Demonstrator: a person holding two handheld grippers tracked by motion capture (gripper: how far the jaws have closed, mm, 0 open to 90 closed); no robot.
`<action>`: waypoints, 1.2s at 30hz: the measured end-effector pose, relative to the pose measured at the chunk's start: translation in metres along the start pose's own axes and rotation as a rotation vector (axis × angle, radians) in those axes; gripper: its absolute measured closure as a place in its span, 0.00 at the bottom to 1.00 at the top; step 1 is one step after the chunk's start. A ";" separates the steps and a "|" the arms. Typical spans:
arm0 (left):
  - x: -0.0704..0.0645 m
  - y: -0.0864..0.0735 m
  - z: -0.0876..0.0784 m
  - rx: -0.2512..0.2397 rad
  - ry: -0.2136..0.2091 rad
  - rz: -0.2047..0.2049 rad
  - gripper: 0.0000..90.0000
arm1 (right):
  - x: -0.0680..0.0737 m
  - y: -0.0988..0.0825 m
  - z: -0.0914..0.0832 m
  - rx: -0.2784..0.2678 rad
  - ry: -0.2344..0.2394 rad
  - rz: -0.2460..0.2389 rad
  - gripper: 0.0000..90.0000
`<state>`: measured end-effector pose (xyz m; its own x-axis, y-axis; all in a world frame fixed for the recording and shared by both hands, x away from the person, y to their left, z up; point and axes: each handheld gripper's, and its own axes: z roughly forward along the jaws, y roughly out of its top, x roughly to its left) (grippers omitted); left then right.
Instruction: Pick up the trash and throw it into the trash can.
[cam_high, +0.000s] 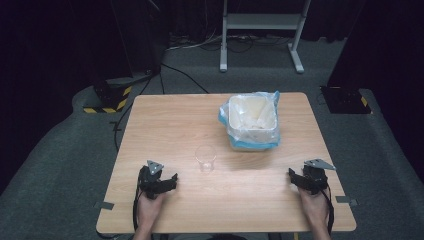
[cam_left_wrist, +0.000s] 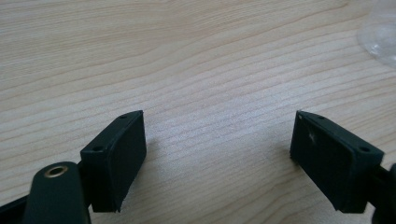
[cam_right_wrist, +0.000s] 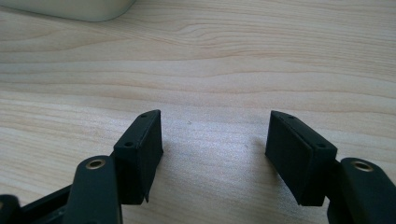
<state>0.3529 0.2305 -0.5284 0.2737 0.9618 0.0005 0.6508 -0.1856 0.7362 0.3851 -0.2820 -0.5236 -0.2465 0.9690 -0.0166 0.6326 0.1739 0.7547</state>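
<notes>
Cup (cam_high: 205, 158) mid-table, open wood around

1. A light wooden table (cam_high: 165, 120) with rounded corners stands on a grey carpeted floor (cam_high: 55, 165).
2. Behind the table, a pale metal stand (cam_high: 260, 22) rests on two long feet, with dark cables (cam_high: 200, 45) trailing on the floor around it.
3. Black bases edged with yellow-and-black hazard tape (cam_high: 111, 100) sit at the far left and far right.
4. The room beyond is dark; light falls mainly on the table and nearby floor.
</notes>
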 end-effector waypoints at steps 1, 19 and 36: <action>0.000 0.000 0.000 0.000 0.000 0.000 0.20 | 0.000 0.000 0.000 0.000 0.000 0.000 0.40; 0.001 0.002 -0.002 0.018 0.004 -0.002 0.25 | 0.000 0.000 0.000 0.000 0.000 -0.001 0.40; -0.007 0.005 -0.009 0.016 -0.016 0.011 0.28 | 0.000 0.000 0.000 0.000 0.000 0.000 0.40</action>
<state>0.3479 0.2246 -0.5184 0.2921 0.9564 -0.0029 0.6593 -0.1992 0.7250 0.3850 -0.2819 -0.5235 -0.2467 0.9689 -0.0170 0.6324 0.1742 0.7548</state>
